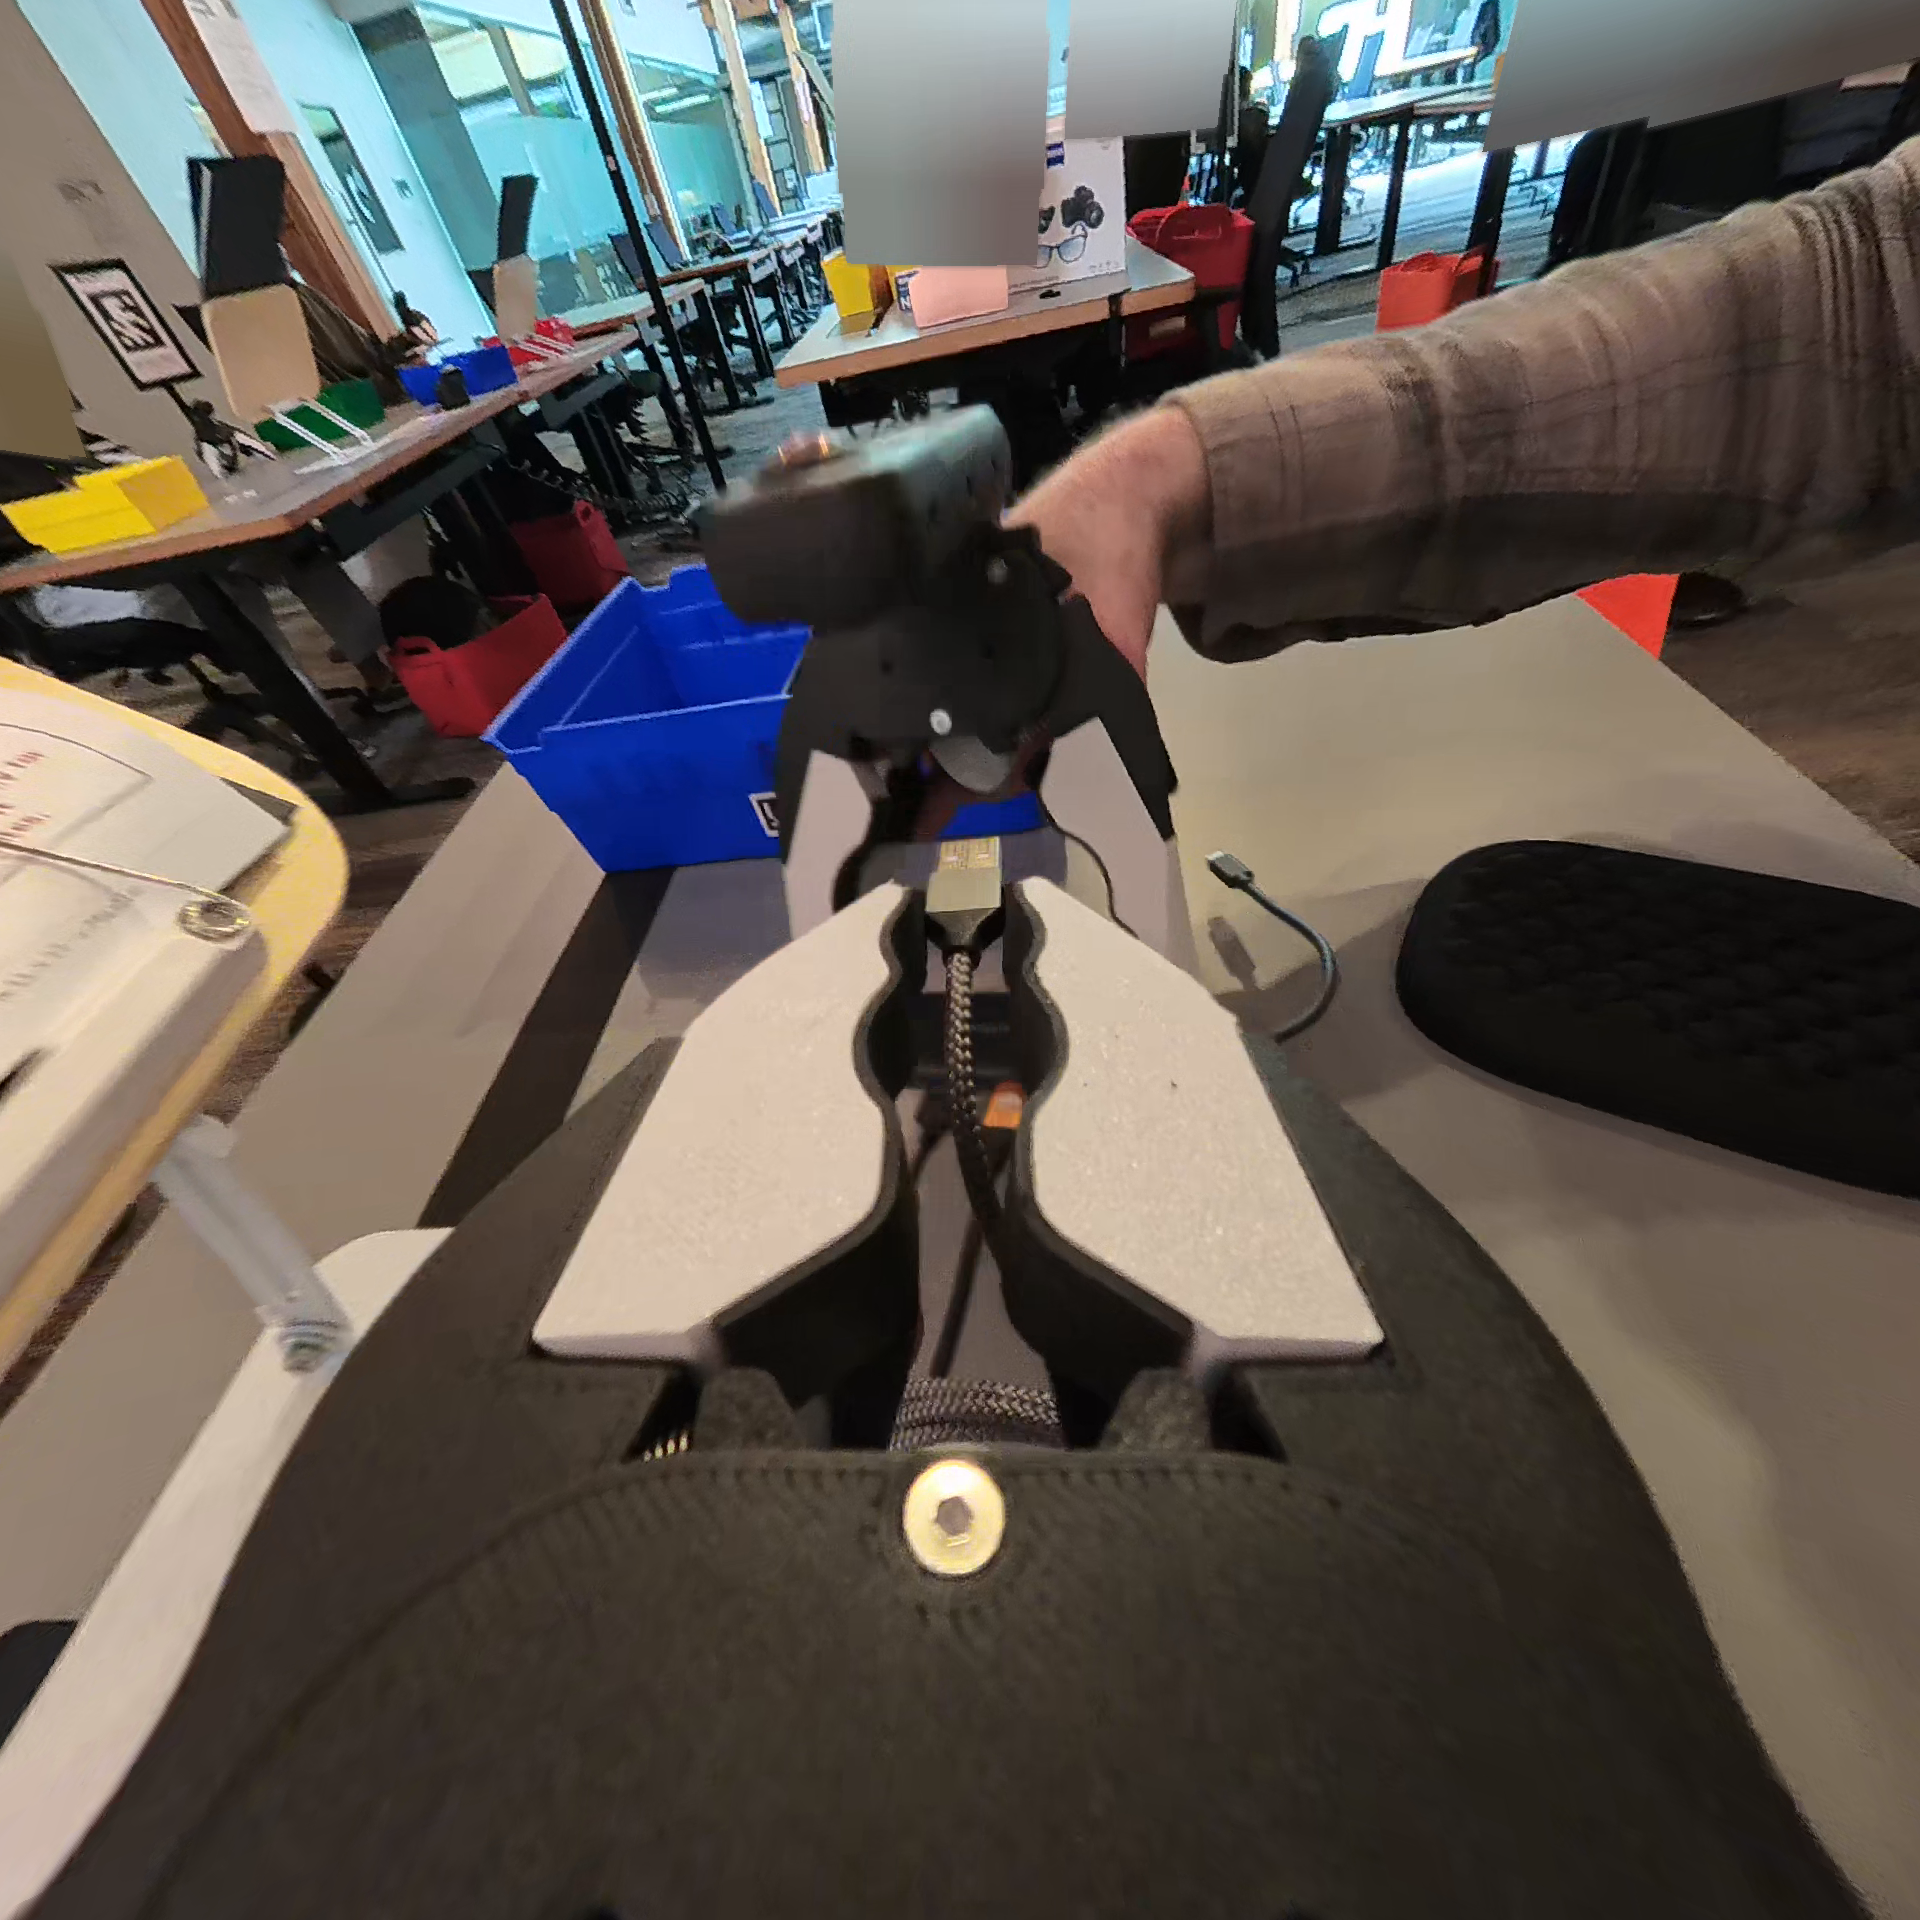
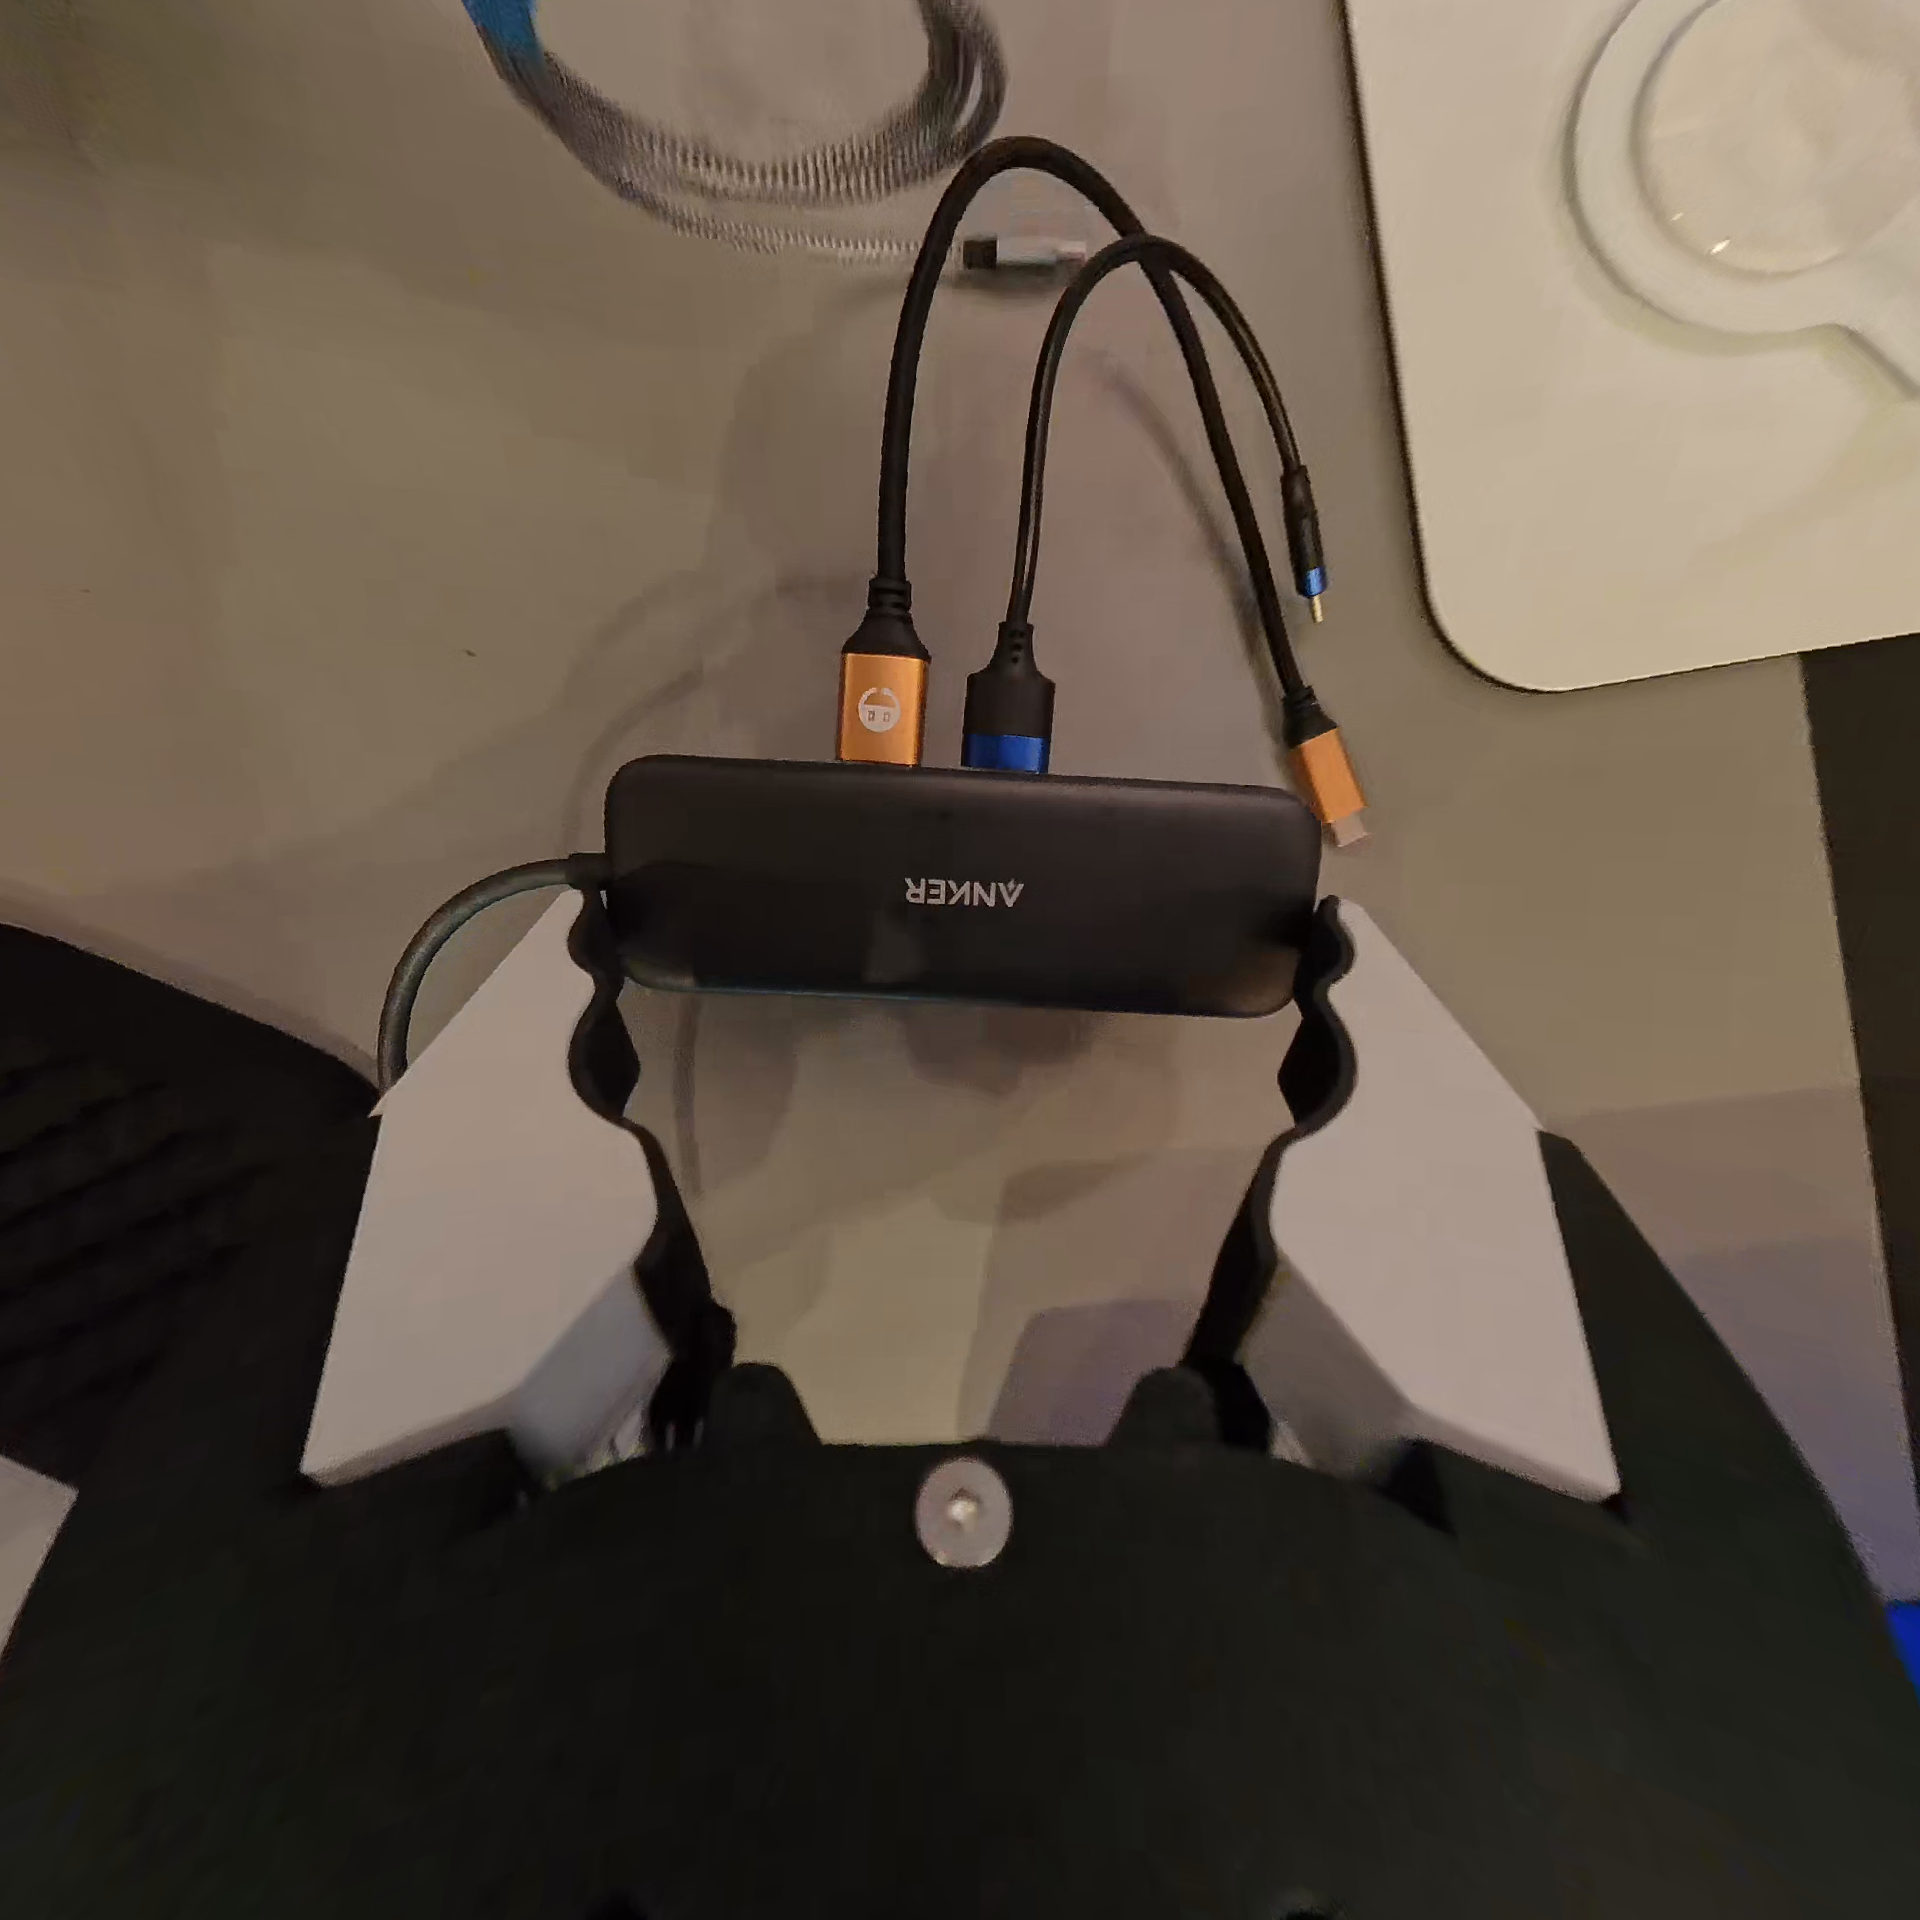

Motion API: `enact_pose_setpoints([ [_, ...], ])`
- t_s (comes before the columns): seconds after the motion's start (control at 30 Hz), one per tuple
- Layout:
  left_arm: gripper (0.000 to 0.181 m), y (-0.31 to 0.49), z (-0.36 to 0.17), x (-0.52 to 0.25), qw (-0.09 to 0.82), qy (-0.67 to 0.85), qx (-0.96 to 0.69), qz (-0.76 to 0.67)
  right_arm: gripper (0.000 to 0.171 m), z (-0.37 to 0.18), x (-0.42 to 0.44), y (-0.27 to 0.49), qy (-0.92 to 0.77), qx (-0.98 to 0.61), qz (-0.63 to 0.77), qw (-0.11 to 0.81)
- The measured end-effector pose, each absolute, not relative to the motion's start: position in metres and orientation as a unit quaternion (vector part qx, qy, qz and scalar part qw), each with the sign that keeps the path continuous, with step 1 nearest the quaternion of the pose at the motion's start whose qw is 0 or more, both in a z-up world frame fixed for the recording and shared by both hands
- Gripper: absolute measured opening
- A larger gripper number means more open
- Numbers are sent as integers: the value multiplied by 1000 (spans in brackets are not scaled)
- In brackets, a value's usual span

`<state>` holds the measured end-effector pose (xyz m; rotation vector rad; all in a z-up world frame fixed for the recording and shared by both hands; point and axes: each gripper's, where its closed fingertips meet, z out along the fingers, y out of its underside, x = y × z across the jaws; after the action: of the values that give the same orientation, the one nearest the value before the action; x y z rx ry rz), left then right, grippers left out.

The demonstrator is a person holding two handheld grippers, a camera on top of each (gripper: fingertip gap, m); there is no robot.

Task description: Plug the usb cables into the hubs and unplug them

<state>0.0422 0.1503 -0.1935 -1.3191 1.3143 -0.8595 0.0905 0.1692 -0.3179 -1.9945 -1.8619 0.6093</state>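
Note:
My right gripper (image 2: pixel 961 920) is shut on the two short ends of a black USB hub (image 2: pixel 956 883). An orange plug (image 2: pixel 881 707) and a blue plug (image 2: pixel 1008 719) sit in the hub's far side. Their short black cables loop back to a loose small orange plug (image 2: pixel 1325 777) and a loose small blue plug (image 2: pixel 1311 566). My left gripper (image 1: pixel 961 899) is shut on a grey metal USB plug (image 1: pixel 966 878) with a black braided cable (image 1: pixel 961 1029). The plug points at the right gripper (image 1: pixel 935 675), which a person's hand (image 1: pixel 1112 540) holds just beyond it.
A blue bin (image 1: pixel 644 727) stands at the table's far edge. A black wrist rest (image 1: pixel 1662 997) lies to the right, with a loose black cable end (image 1: pixel 1231 868) beside it. A coiled grey braided cable (image 2: pixel 779 156) and a white tray (image 2: pixel 1610 468) lie beyond the hub. Tip to tip, the grippers are about 12 centimeters apart.

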Motion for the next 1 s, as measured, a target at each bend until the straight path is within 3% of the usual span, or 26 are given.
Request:
enact_pose_setpoints([
  [0.47, 14, 140, -225, 79, 468, 559, -583, -359, 127, -254, 114, 184, -645, -683, 257, 228],
  [1.0, 14, 141, -226, 86, 474, 548, -588, -360, 127, -246, 110, 175, -666, -666, 251, 225],
])
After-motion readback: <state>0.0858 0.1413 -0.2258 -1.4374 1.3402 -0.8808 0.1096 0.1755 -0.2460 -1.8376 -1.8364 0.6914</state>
